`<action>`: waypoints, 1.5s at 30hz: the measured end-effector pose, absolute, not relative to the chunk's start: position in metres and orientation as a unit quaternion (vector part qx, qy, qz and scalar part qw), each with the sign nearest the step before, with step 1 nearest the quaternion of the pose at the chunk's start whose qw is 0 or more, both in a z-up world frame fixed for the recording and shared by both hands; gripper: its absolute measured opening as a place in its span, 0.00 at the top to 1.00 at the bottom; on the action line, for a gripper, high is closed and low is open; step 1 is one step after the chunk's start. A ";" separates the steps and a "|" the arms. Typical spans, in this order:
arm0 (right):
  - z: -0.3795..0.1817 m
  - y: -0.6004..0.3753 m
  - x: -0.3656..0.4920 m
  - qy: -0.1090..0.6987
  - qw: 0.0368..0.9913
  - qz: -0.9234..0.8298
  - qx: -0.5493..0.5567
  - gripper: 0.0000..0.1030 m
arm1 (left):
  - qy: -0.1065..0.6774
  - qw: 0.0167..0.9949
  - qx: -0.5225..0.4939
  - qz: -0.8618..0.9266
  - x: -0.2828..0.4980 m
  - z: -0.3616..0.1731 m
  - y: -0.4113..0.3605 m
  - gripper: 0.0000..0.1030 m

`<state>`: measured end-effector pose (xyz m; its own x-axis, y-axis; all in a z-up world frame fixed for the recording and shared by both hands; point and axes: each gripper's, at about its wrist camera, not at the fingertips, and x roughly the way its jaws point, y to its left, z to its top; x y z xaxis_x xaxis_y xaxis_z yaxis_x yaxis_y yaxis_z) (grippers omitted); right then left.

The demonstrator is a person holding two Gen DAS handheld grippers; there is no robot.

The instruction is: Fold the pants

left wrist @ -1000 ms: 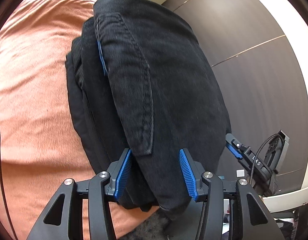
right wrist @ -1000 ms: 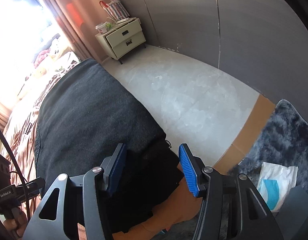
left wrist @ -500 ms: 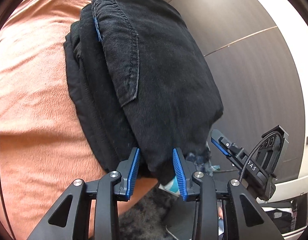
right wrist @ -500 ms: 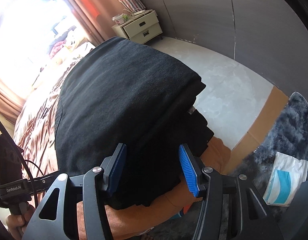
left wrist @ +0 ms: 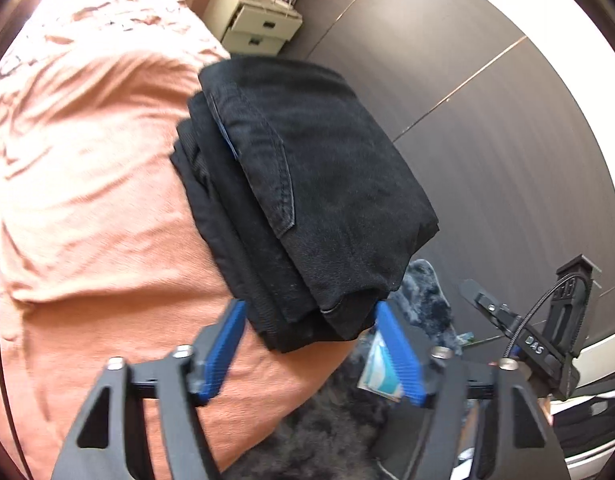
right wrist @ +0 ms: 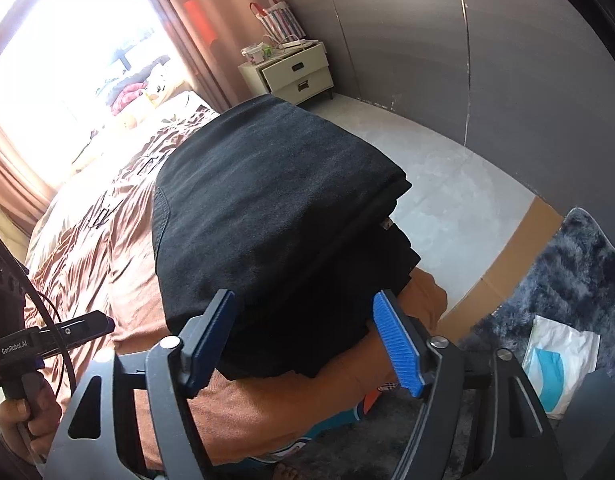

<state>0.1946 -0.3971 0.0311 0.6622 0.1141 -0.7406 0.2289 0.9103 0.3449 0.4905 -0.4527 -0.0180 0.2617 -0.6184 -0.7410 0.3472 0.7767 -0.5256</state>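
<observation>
The black pants [left wrist: 307,184] lie folded in a thick stack on the orange bed cover [left wrist: 87,200], at the bed's corner, back pocket on top. My left gripper [left wrist: 309,312] sits at the stack's near end with its jaws opening; the end lies between the blue pads and is not pressed. In the right wrist view the same pants [right wrist: 275,208] fill the middle. My right gripper [right wrist: 303,300] straddles their near edge, its jaws also opening, pads clear of the cloth. The left gripper [right wrist: 67,332] shows at the left there, in a hand.
A cream nightstand [right wrist: 295,72] stands by the dark wardrobe wall [left wrist: 487,120]. On the floor beside the bed are a cardboard strip [right wrist: 507,264], a shaggy grey rug [right wrist: 567,280] and a white-and-blue plastic bag [right wrist: 559,364]. A bright window lies beyond the bed.
Both grippers have drawn back and upward from the pants, and their jaws have widened. The left gripper narrowed on the stack's end first, then let go. The stack stays on the bed.
</observation>
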 end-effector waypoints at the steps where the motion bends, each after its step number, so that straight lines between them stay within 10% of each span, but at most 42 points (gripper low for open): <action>1: 0.033 -0.392 0.194 0.408 0.889 -0.035 0.203 0.18 | 0.515 0.790 -0.123 -0.309 0.487 -0.012 -0.448 0.20; 6: 0.049 -0.369 0.178 0.400 0.897 -0.050 0.183 0.00 | 0.483 0.816 -0.100 -0.301 0.469 0.013 -0.420 0.01; 45: 0.118 -0.265 0.022 0.332 0.933 -0.026 0.138 0.00 | 0.356 0.900 -0.081 -0.239 0.328 0.117 -0.249 0.01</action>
